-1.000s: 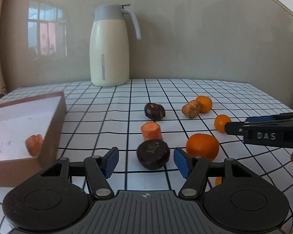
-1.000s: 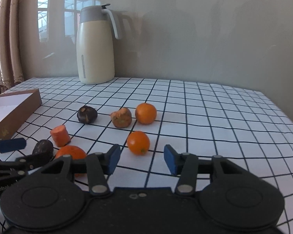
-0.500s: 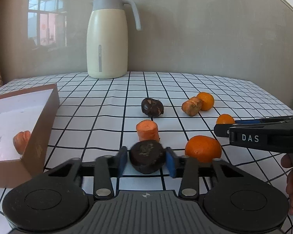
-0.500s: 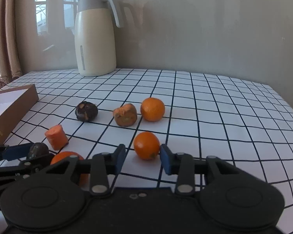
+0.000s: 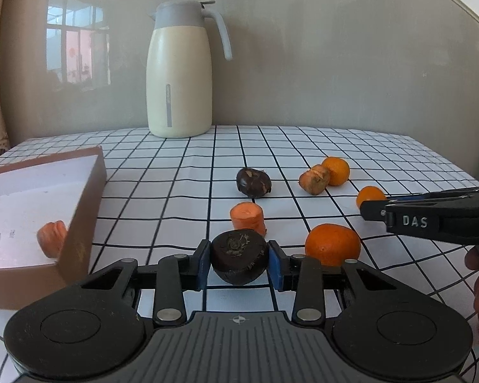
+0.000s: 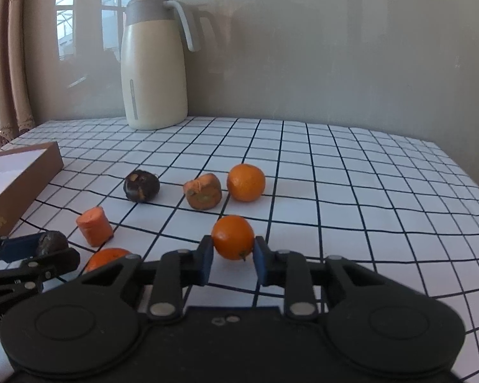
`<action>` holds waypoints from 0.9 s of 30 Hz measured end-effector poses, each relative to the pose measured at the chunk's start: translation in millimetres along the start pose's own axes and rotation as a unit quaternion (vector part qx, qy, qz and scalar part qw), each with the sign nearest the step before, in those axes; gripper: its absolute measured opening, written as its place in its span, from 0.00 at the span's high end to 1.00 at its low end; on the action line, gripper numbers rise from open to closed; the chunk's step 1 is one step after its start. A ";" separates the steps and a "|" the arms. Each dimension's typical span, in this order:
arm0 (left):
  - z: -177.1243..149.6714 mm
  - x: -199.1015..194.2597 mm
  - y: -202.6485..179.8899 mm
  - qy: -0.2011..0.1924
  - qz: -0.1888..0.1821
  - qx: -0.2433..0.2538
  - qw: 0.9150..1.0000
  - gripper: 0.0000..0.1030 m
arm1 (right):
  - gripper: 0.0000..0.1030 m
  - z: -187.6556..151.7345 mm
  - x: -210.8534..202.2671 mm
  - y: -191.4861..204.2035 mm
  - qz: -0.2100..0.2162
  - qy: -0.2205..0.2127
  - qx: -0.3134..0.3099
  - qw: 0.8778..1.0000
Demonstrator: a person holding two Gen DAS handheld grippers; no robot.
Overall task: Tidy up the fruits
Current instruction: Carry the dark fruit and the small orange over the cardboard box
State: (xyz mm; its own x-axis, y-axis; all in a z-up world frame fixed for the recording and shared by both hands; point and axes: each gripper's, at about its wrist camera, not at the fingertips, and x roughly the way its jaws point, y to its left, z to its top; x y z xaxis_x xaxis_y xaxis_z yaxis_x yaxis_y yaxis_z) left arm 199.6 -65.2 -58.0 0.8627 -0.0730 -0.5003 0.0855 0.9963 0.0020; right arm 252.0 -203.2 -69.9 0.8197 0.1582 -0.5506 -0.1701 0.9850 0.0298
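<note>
**Both grips set, and the box lies off to the left**

Two pickups at once here. The left gripper [image 5: 239, 263] has its blue fingers [image 5: 203, 265] pressed on either side of a dark water chestnut [image 5: 239, 261], squarely between the pads and low over the checked surface [image 5: 303, 146]. The right gripper [image 6: 233, 260] is clamped on a small orange [image 6: 233, 236], pads on both flanks, stem end turned toward the camera.

Now the relation that matters: the brown box [image 5: 79, 223] sits to the left of both hands, its open white floor already holding one carrot piece [image 5: 51, 238]. The left hand is plainly the nearer of the two; the box's near corner is just beside its fingers, while from the right wrist view the box is well apart, at the far left edge. So I'd judge the left load goes in first, a short lift and sideways carry over the box wall.

Still loose on the surface: a carrot chunk [image 5: 247, 217] just beyond the held chestnut, a larger orange [image 5: 332, 244] to its right, a second chestnut [image 5: 254, 182], a carrot top [image 5: 314, 179] touching another orange [image 5: 337, 170]. The jug [image 5: 179, 73] stands at the back, out of the way.
</note>
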 end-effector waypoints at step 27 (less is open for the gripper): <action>13.2 -83.0 51.0 -0.060 0.042 -0.019 0.997 0.64 | 0.82 13.9 -73.1 38.8 0.020 -0.064 -0.008 0.998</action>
State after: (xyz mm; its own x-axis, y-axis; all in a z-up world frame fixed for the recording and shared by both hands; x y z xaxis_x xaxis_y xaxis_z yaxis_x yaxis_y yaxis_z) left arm 138.9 -8.9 -5.0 0.9193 0.0085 -0.3935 -0.0069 1.0000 0.0055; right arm 193.1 -175.6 -16.9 0.8753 0.2063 -0.4374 -0.2125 0.9765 0.0354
